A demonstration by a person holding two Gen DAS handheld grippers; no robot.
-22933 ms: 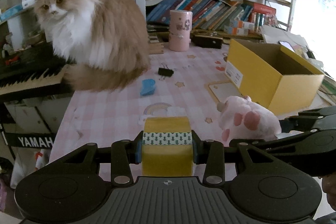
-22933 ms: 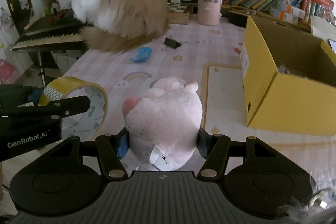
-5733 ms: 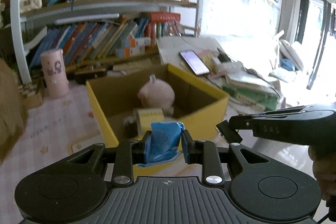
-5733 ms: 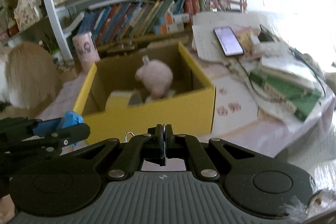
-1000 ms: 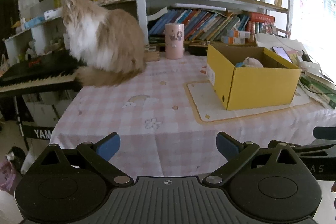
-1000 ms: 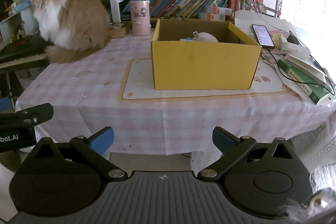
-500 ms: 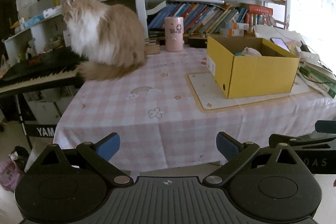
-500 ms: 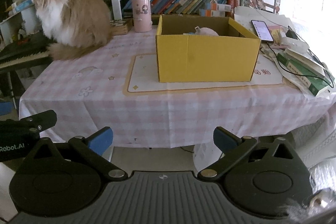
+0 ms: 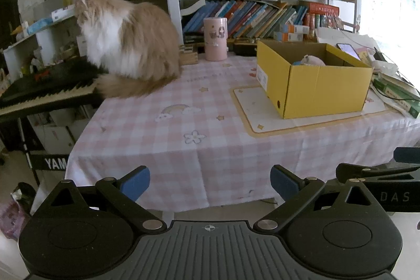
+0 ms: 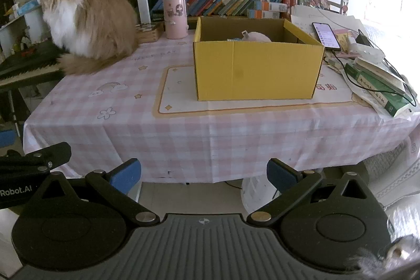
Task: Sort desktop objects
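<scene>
From where I stood, the cat (image 9: 128,43) sat at the far left corner of the table (image 9: 199,148), its tail trailing toward the keyboard (image 9: 44,88) just beside that edge, and it faced away toward the shelves. Next along, a pink cup (image 9: 215,39) stood upright at the back edge, likely a fixture rather than something to be sorted. Right of the middle, the yellow box (image 10: 258,70) rested on a cream mat (image 10: 183,96), open at the top so things could be dropped in from above. A pink plush toy (image 10: 256,36) and something blue just beside it showed over the rim, so the sorted things lay inside the box. Nothing loose lay on the checked cloth in front, and I judged the sorting finished or nearly so. Farther right, a phone (image 10: 325,36) and a pile of books (image 10: 378,85) lay at the table's end, outside the box.

The left gripper (image 9: 210,181) was held low, off the near edge of the table, level and pointed across it, its fingers spread wide with nothing between them. The right gripper (image 10: 203,172) hung likewise beside it, also released and empty, aimed at the box front from well apart.
</scene>
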